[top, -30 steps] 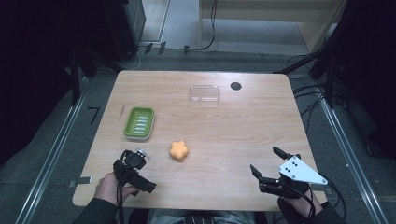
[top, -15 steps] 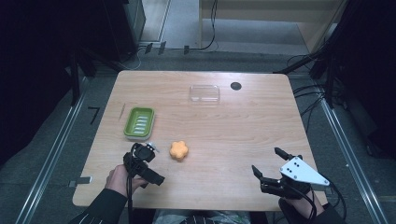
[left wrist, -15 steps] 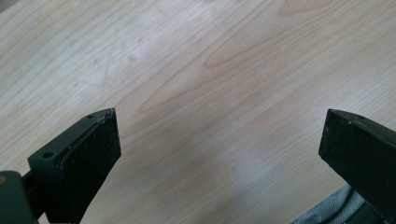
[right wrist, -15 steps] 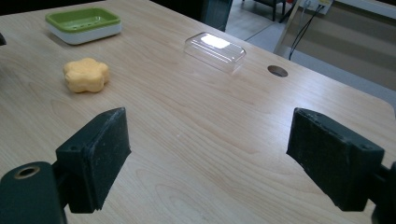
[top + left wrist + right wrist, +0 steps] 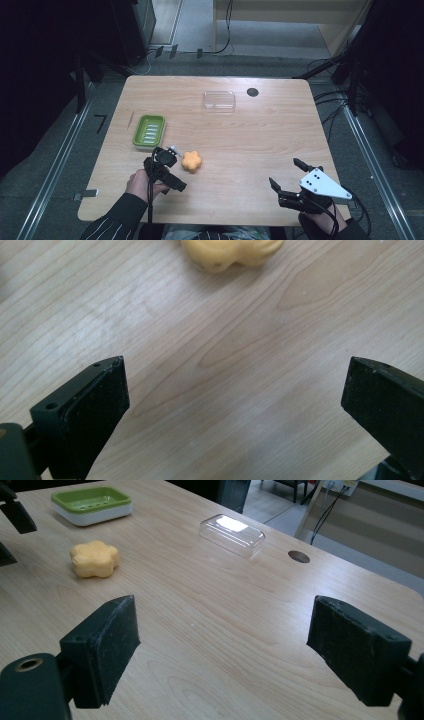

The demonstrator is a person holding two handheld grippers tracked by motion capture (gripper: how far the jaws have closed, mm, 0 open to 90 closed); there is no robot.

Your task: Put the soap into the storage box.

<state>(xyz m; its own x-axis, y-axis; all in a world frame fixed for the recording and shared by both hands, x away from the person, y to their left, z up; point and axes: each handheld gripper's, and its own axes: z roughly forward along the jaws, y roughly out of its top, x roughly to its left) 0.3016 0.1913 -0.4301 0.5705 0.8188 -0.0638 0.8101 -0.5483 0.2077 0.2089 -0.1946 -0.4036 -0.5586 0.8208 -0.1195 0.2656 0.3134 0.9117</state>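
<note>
Far left sits the green soap dish (image 5: 149, 130), empty. Just right of it, the left gripper (image 5: 170, 152) is spread wide, holding nothing, right beside the orange flower-shaped soap (image 5: 191, 161). Looks like the reach-in stage; next it'd need to straddle the soap and squeeze. Far off at the near right, the right gripper (image 5: 289, 177) hangs wide open, empty too.

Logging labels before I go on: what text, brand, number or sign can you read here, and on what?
None: no readable text in any view.
Soap: plain orange, no stamp visible.
Green dish: ridges only, no brand.
Clear lid: unmarked.
Grey plate on the right gripper: holes only, no writing.
Left gripper: too small to tell.
Table: bare wood grain and a dark hole.
</note>
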